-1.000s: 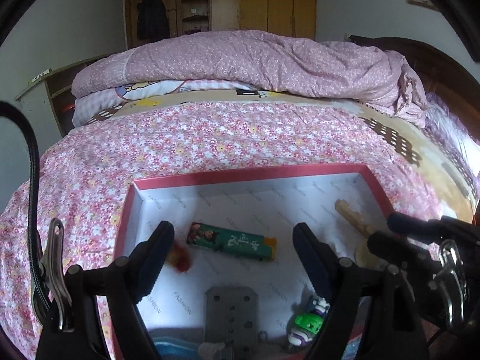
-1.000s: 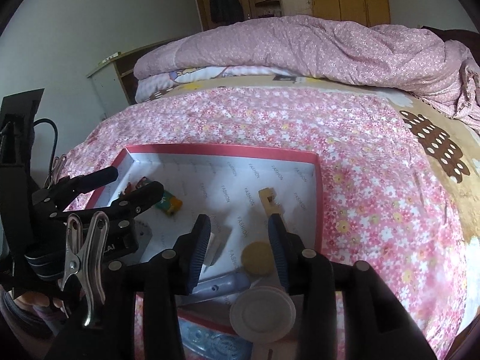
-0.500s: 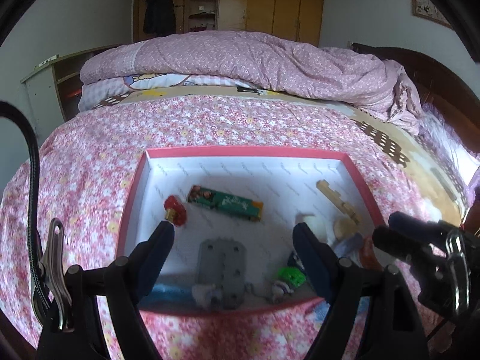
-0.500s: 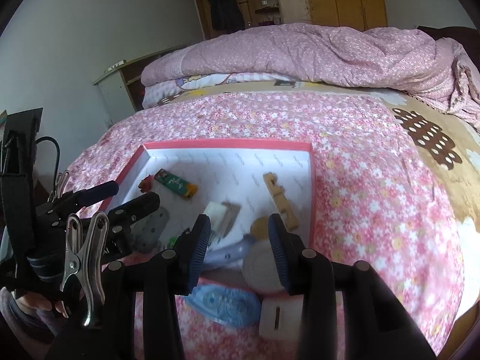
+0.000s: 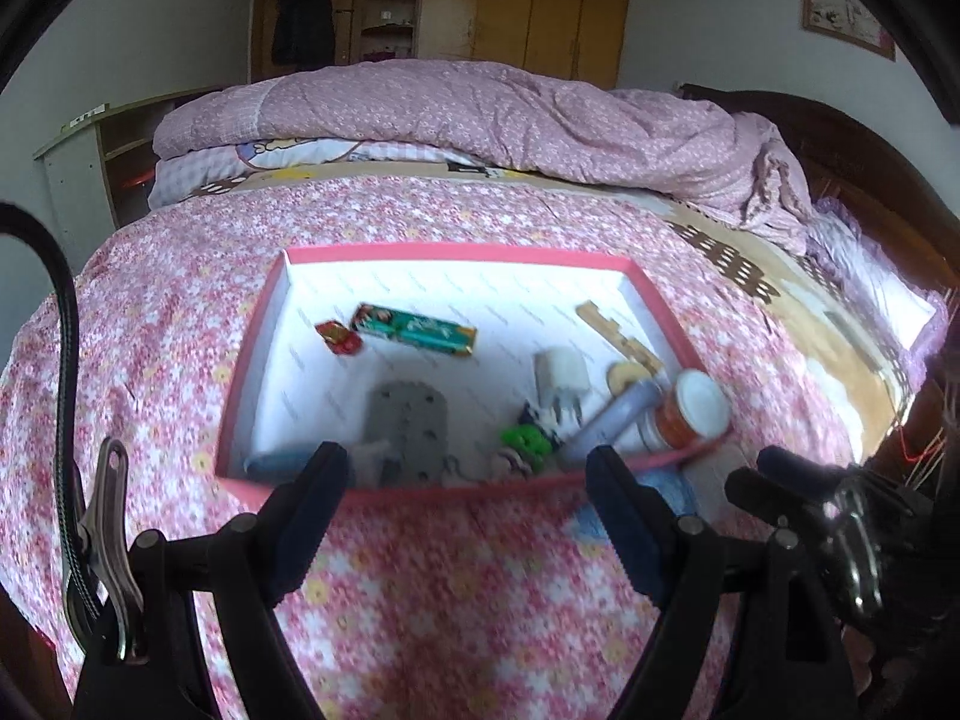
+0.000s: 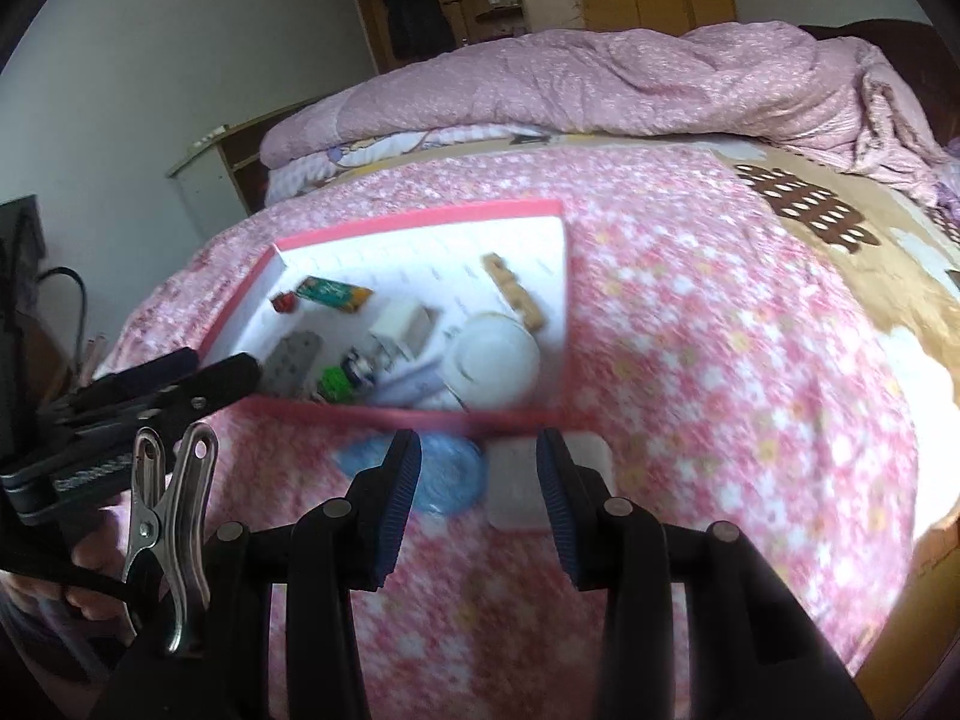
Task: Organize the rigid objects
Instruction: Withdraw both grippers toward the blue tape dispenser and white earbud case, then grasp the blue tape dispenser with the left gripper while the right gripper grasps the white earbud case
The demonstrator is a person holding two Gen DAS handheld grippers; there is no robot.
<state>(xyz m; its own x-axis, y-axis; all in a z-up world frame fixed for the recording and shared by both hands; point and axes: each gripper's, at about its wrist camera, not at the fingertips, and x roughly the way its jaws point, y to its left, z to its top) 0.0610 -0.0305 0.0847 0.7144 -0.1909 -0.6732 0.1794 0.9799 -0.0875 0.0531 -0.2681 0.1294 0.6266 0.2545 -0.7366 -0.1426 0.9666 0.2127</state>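
Note:
A pink-rimmed white box (image 5: 462, 252) (image 6: 420, 219) lies on the floral bedspread. Inside it are a green pack (image 5: 414, 330), a red toy car (image 5: 339, 337), a grey plate (image 5: 408, 420), a white plug (image 5: 561, 372), a green toy (image 5: 528, 441), a wooden piece (image 5: 618, 336) and a white-lidded jar (image 5: 690, 411) (image 6: 495, 360). My left gripper (image 5: 465, 480) hovers open before the box's near wall, nothing between its fingers. My right gripper (image 6: 478, 456) is open and empty too, above a blue oval item (image 6: 447, 474) and a white block (image 6: 516, 486) outside the box.
A rolled pink quilt (image 5: 480, 114) lies across the far side of the bed. Wooden wardrobes (image 5: 510, 0) stand behind it, a low cabinet (image 5: 90, 168) at the left, a dark headboard (image 5: 840, 144) at the right. A hand (image 6: 90, 552) holds the left gripper.
Both grippers have drawn back from over the box toward the bed's near side. The box now sits farther off, and the blue item and white block have come into view.

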